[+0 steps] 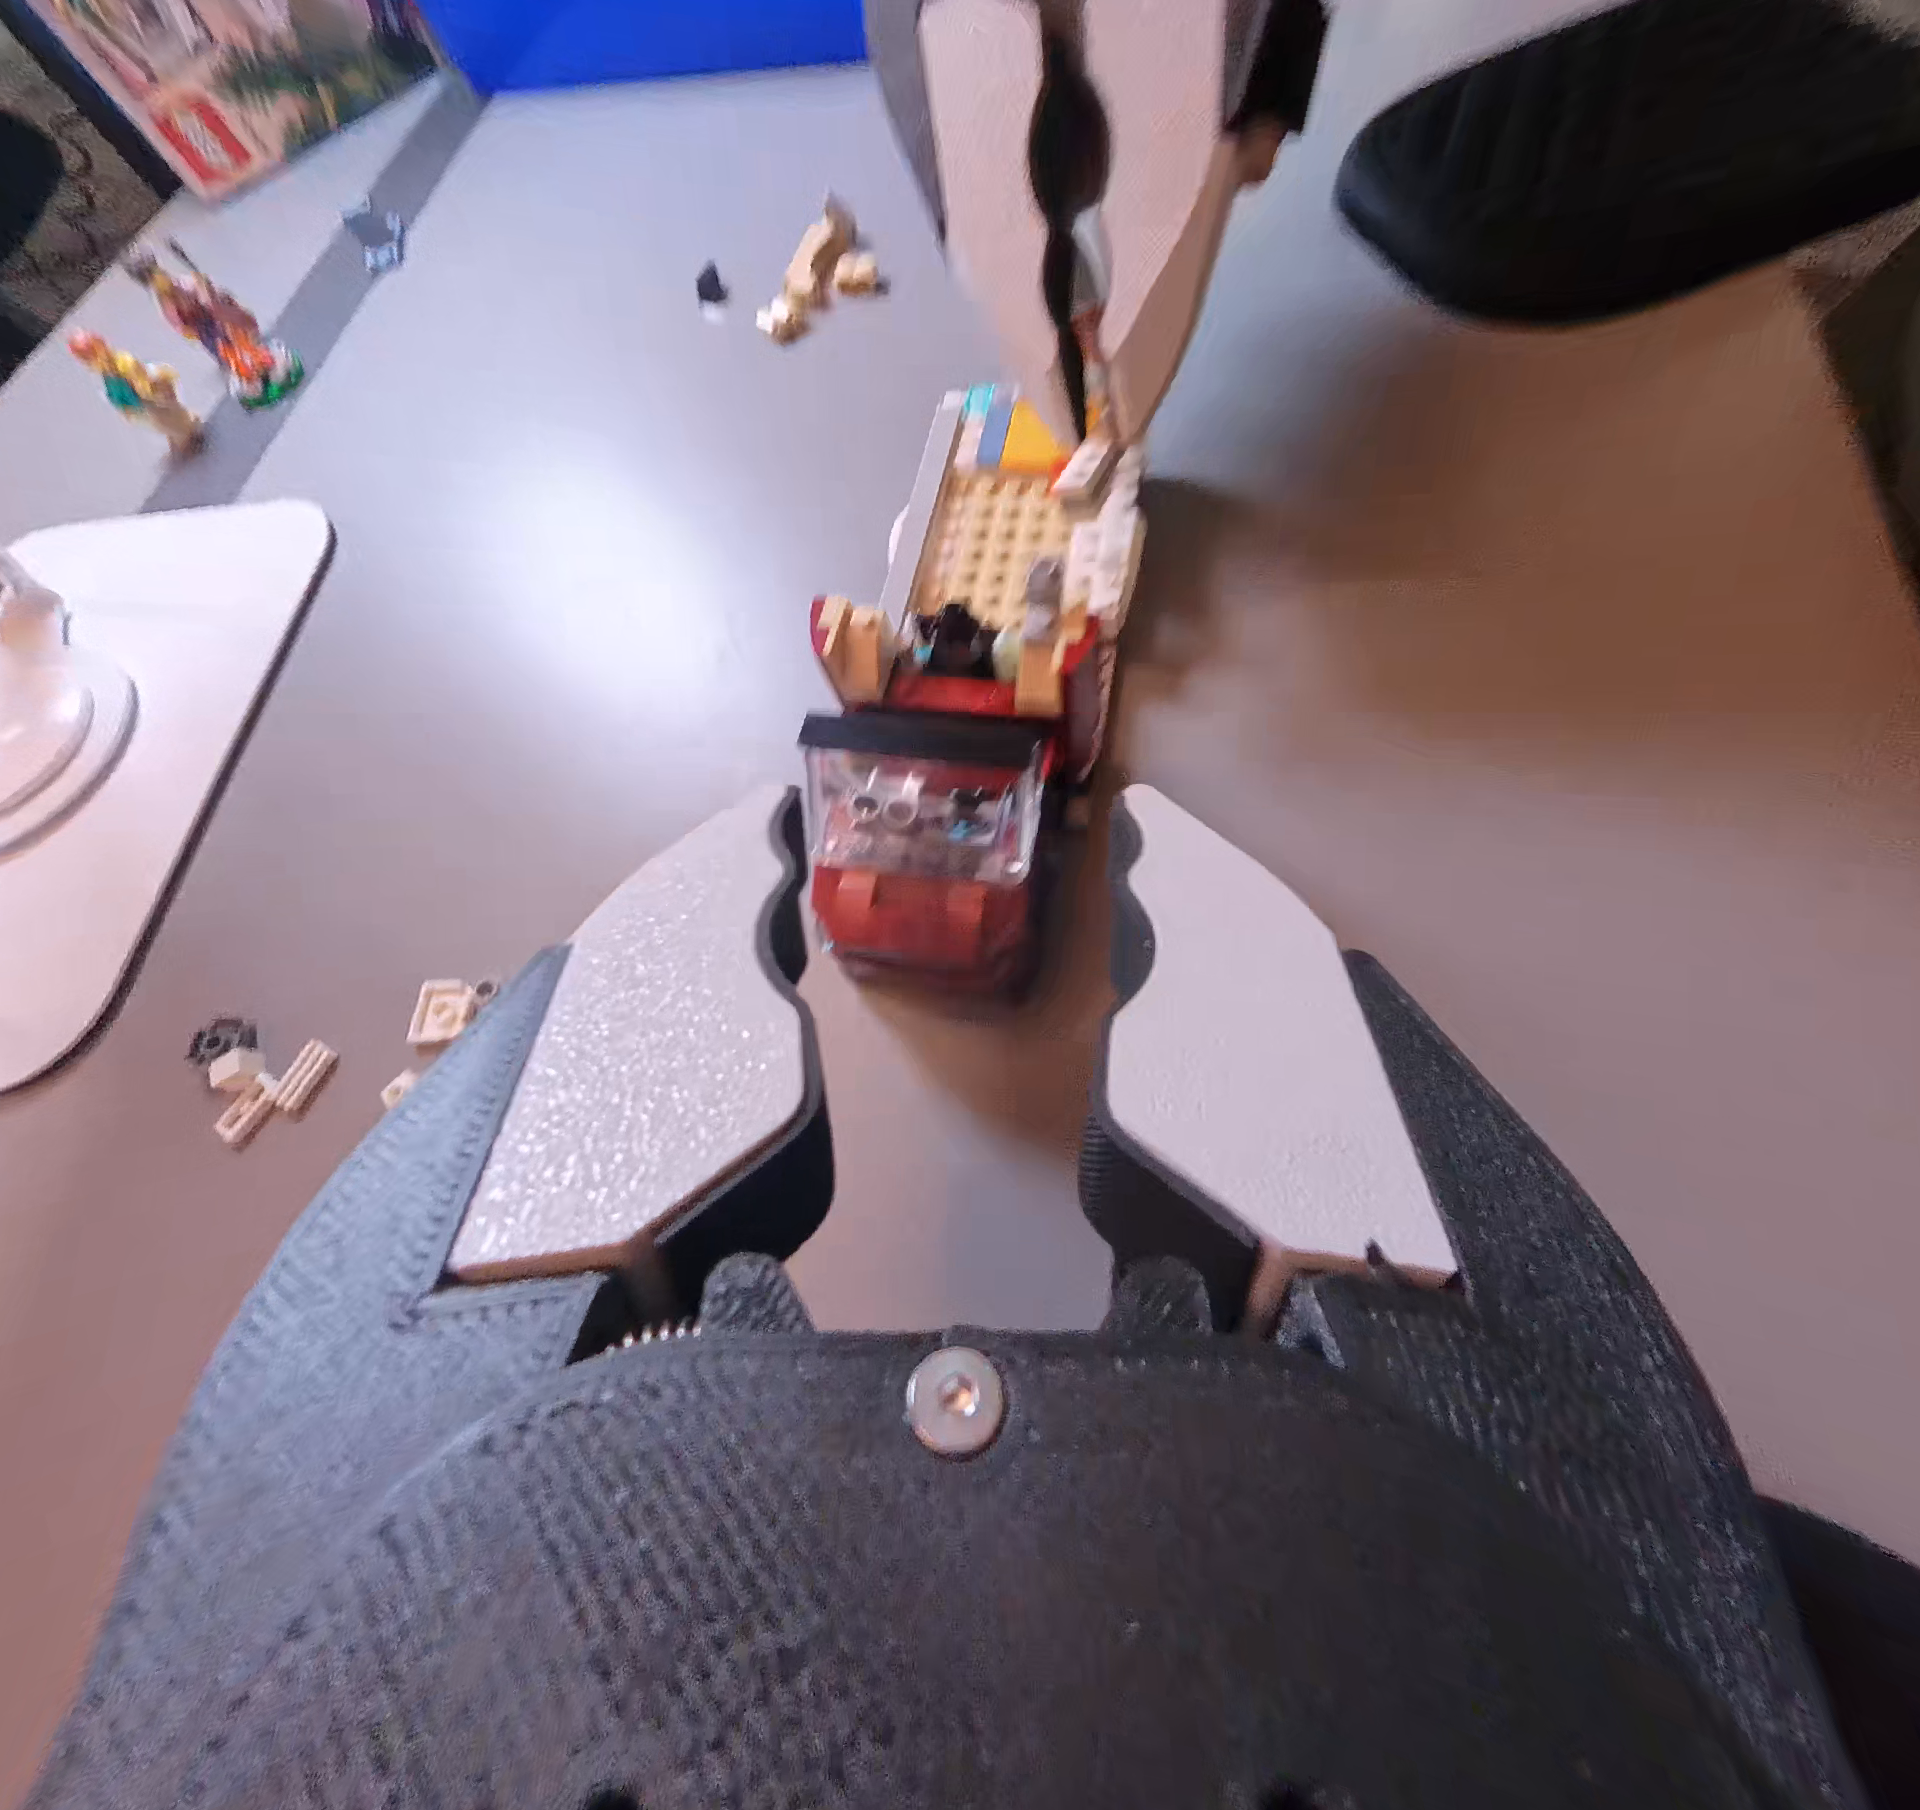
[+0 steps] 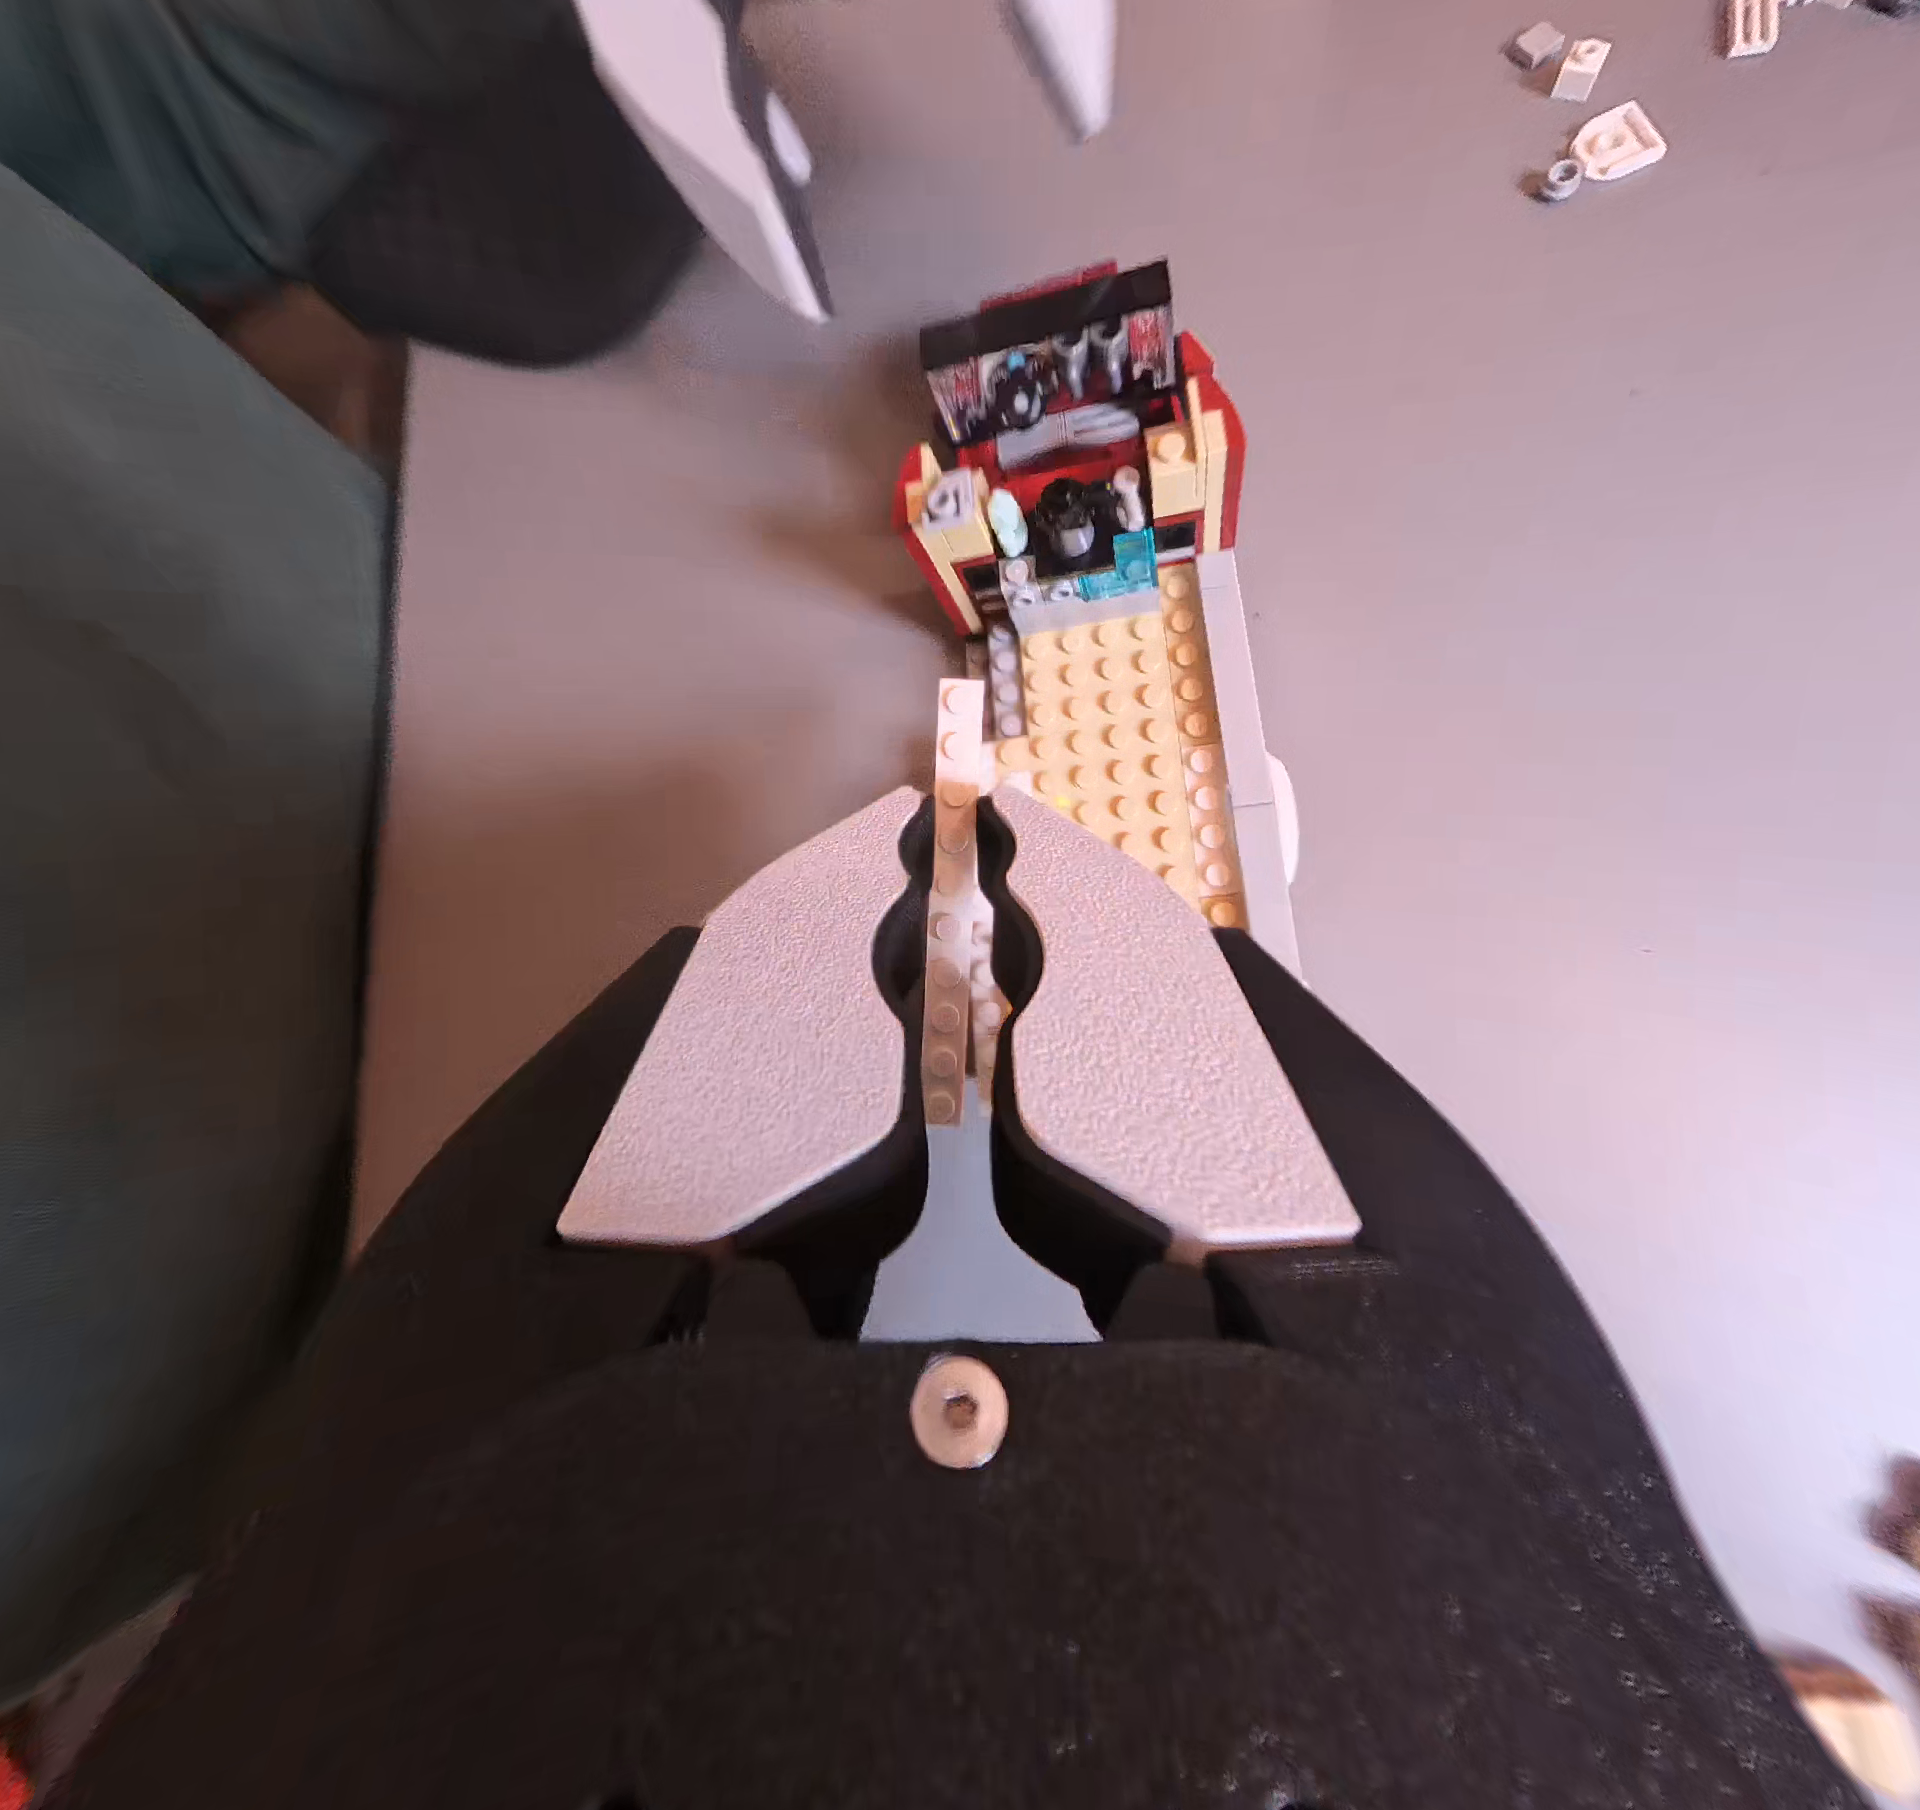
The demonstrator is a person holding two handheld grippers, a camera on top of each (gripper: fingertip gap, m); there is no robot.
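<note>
Fingers of the right hand-held gripper (image 2: pixel 954 815) are pinched narrow on a long white studded plate (image 2: pixel 956 752), pads pressing its two long edges, its free end reaching out just beside the near left edge of the brick-built vehicle (image 2: pixel 1101 617) on the grey counter (image 2: pixel 1558 617). The left hand-held gripper (image 1: pixel 961 846) stands wide with nothing gripped: the vehicle's red front end (image 1: pixel 920 887) sits between its fingertips, close by the left finger (image 1: pixel 727 887), with counter showing before the right one. Judged from this, good handling means keeping the plate level and parallel to the tan studded floor (image 2: pixel 1112 732), and steadying the model at the front so it does not slide. That open floor, walled by white bricks on the far side, is the only container-like space; it is bare of loose parts, while the cab (image 2: pixel 1070 513) ahead holds small black, grey and clear blue pieces. Loose pale bricks (image 2: pixel 1600 108) lie well apart.
</note>
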